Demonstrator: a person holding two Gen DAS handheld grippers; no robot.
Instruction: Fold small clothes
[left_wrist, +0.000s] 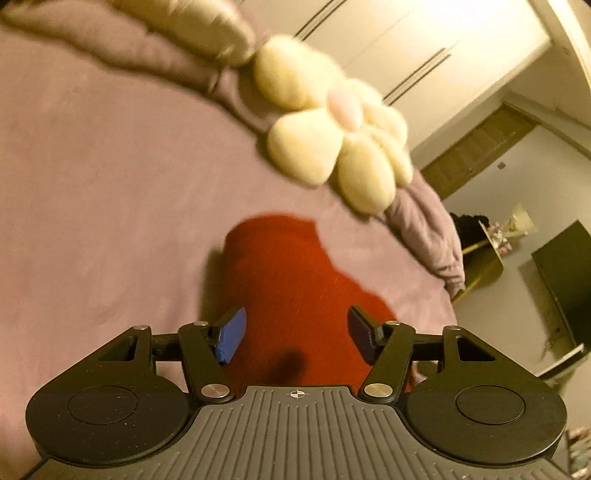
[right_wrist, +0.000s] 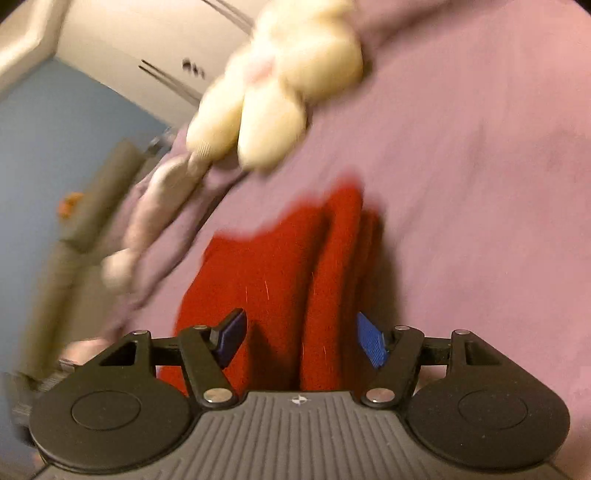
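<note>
Seen from the left wrist, the mauve bedsheet (left_wrist: 92, 184) is filling the left and middle of the view, and a rumpled mauve blanket (left_wrist: 432, 229) is running along its far edge. A cream flower-shaped plush cushion (left_wrist: 332, 140) with a pale pink centre is lying on that blanket, toward the upper right. The red garment (left_wrist: 291, 288) is lying folded on the sheet, in front of the cushion and apart from it, and it is reaching back under the left gripper (left_wrist: 295, 332). That gripper is hanging over the near part of the cloth with its blue-padded fingers (left_wrist: 232, 332) spread wide and nothing between them — released, gripping no fabric. Off to the right, pale wardrobe doors (left_wrist: 406, 48) and a brown wooden door (left_wrist: 480, 147) are showing beyond the bed. In the blurred right wrist view, a blue wall (right_wrist: 55, 147) is standing at the left, then the blanket (right_wrist: 155, 206) and the cushion (right_wrist: 280, 85), with the sheet (right_wrist: 480, 184) spreading away rightward. The garment (right_wrist: 280, 266) is showing lengthwise folds here, ridged side by side. The right gripper (right_wrist: 299, 339) is likewise poised above its near end, fingers apart and empty, not pressing the cloth.
</note>
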